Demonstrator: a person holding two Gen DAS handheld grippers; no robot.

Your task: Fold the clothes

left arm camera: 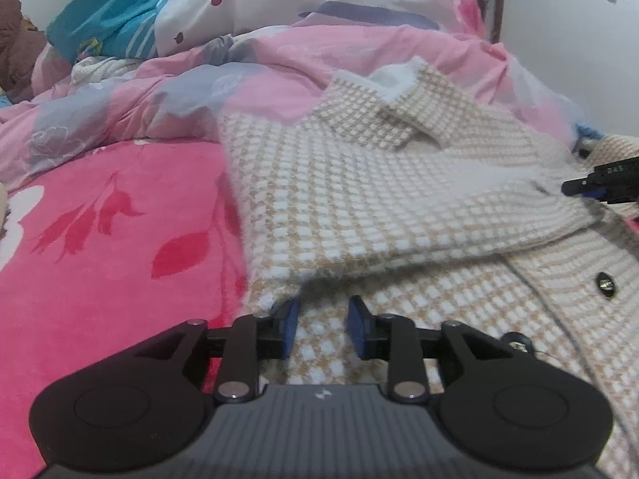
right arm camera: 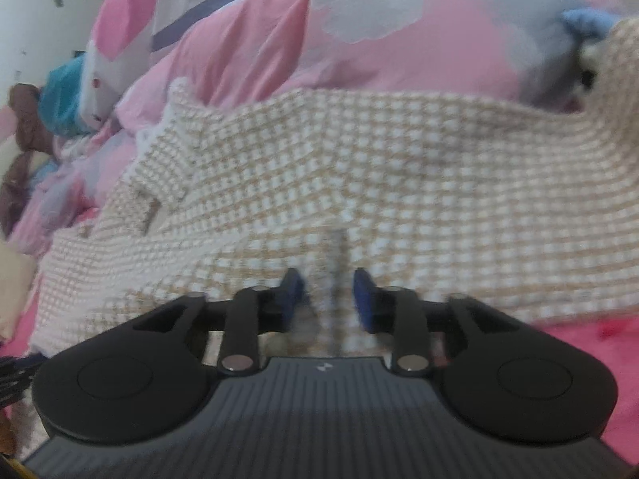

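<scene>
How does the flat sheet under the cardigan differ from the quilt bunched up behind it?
The sheet is a deep hot pink with red leaf and flower prints; the quilt is paler pink with grey-blue and white patches. The sheet lies flat and smooth, while the quilt is heaped in folds and rises well above it. The checked cardigan lies mostly on the sheet, and its collar end reaches the quilt's edge. Both are pink floral bedding.

Fuzzy woven checked jacket (left arm camera: 359, 199); matt black plastic tongs (left arm camera: 322, 319).
</scene>
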